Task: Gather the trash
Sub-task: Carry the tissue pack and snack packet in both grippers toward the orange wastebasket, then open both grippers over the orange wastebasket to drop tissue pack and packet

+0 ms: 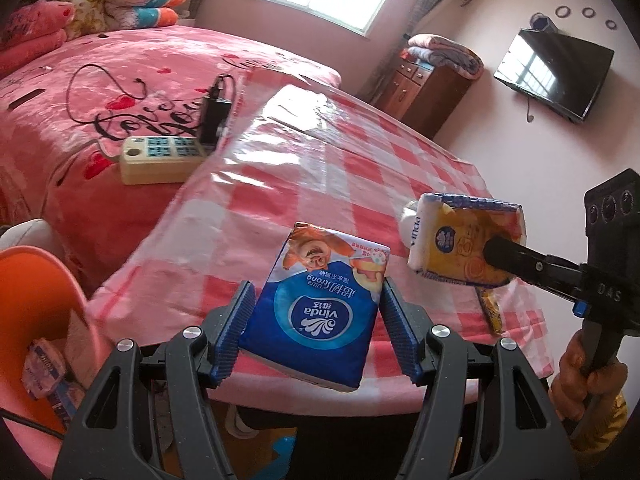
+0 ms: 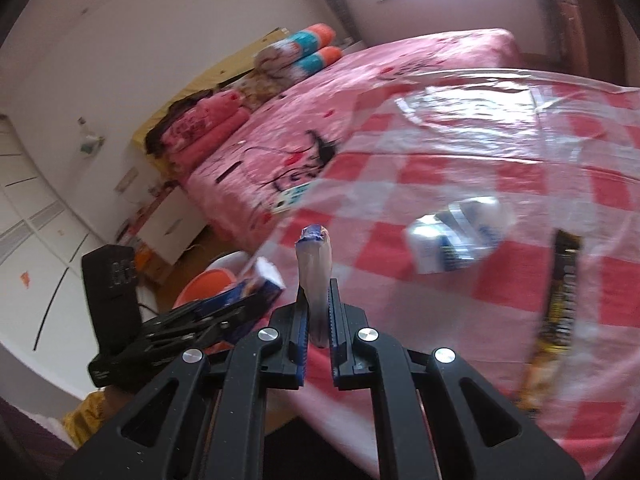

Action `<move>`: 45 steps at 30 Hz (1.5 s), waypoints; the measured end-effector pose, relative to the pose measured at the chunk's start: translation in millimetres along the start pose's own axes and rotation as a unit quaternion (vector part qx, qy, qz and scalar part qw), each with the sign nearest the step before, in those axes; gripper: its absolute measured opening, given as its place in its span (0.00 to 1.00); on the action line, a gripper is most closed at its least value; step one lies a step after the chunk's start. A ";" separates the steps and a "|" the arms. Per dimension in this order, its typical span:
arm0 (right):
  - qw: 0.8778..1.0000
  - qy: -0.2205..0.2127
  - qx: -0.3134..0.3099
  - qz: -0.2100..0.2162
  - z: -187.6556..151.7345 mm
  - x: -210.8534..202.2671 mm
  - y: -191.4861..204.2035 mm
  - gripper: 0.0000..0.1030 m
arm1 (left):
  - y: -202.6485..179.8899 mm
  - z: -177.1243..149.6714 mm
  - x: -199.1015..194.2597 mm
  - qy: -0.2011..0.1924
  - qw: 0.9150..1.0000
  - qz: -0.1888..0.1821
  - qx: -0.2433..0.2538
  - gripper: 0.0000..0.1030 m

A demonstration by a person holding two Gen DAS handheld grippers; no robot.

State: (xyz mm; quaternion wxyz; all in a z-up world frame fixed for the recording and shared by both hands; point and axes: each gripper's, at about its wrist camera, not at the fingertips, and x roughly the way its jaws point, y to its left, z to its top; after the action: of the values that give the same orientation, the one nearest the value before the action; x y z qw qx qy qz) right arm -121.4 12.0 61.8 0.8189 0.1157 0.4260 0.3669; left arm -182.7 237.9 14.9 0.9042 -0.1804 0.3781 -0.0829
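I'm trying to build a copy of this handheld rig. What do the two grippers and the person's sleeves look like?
Both the left gripper and the right gripper are matte black plastic with triangular cut-outs, silver round bolt heads and blue ribbed finger pads. Seen from the left wrist, the right gripper carries white "DAS" lettering, a small blue part and a black camera block on top. The sleeve is mustard yellow.

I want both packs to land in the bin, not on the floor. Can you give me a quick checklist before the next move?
1. Left hand-held gripper clamps the blue tissue pack: ok.
2. Right hand-held gripper shut on the flattened yellow wrapper: ok.
3. Orange bin open at the top: ok.
4. Either pack already over the bin: not ok, both sit above the checkered tablecloth.
5. Room left in the bin: cannot tell.
6. Table cleared: not ok, a snack stick wrapper remains.
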 end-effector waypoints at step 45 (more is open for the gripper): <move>0.990 0.049 -0.131 -0.004 -28.0 98.5 107.9 0.88 | 163.8 -28.2 -82.4 -0.055 0.962 0.202 -0.175 0.86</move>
State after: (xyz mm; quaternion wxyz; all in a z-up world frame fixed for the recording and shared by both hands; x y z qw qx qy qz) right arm -161.3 153.4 38.5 0.8067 -0.0126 0.4141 0.4213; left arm -258.3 404.9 -13.2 0.8759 -0.2601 0.3649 0.1787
